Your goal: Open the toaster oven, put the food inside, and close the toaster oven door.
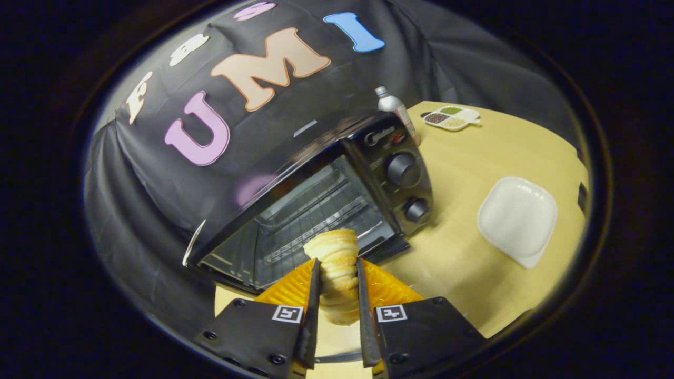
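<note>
My fingers [316, 295] pinch the bread [335, 263] between them, just before the open oven [337, 179] on the table [463, 247]. A plate [517, 218] lies right of the oven; a bottle [394, 108] and tray [453, 118] stand far behind.

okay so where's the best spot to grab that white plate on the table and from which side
Take the white plate by its rim, on the corner nearest the gripper, coming in low from this side. It lies flat, so only the raised edge gives the fingers purchase. The gripper is shut on the pastry now.
</note>
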